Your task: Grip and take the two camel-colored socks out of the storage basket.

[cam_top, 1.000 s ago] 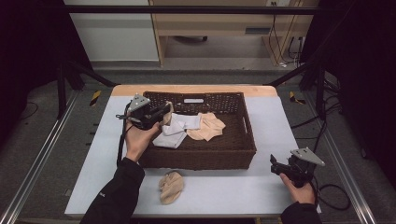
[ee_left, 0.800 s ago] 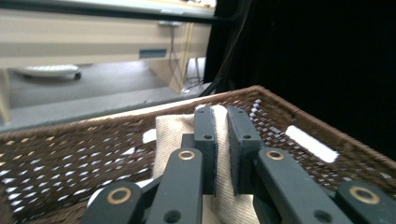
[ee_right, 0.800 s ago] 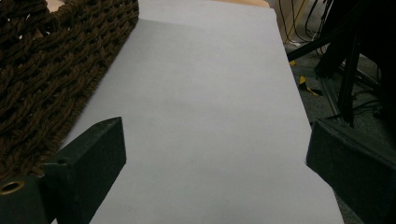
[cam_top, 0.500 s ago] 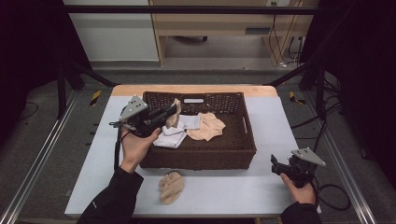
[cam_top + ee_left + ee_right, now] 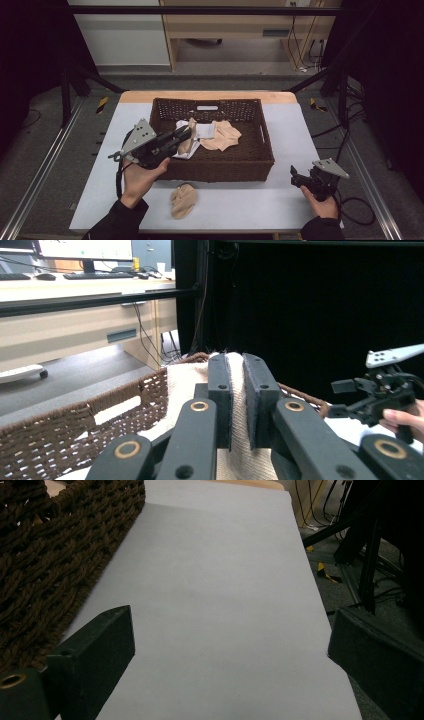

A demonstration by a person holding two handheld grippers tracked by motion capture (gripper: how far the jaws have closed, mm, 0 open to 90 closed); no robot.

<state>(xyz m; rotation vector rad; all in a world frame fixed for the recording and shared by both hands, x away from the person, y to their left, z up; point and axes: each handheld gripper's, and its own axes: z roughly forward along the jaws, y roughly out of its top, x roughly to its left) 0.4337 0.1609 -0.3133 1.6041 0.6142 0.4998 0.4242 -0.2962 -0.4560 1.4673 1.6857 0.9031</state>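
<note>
Item: left tool [image 5: 186,136], raised over the near left corner of the woven basket [image 5: 220,165], jaws pointing across it toward the far right; jaws pressed together on a beige sock [image 5: 186,144], a fold of the knit pinched flat between the pads [image 5: 237,390] in the left tool's own view; the rest of the sock hangs below the tips, its lower end draping toward the white cloth [image 5: 202,132] on the basket floor; judged reason for the hold: a thin fold gives a firm pinch, and the lift lets the limp fabric clear the basket's wall on the way out

Item: second beige sock [image 5: 223,136], loose in the basket, just beyond the left tool's tips and to their right; apparently awaiting its turn

Item: third beige sock [image 5: 182,200], bunched on the surface [image 5: 240,210], outside the basket, on the near side of the left tool below the wrist; judged to mark the spot where socks are being gathered

Item: right tool [image 5: 305,181], resting low at the near right edge of the surface, well apart from the basket's right wall; jaws spread wide, bare surface between them [image 5: 225,645], nothing held; judged parked out of the left tool's path
</note>
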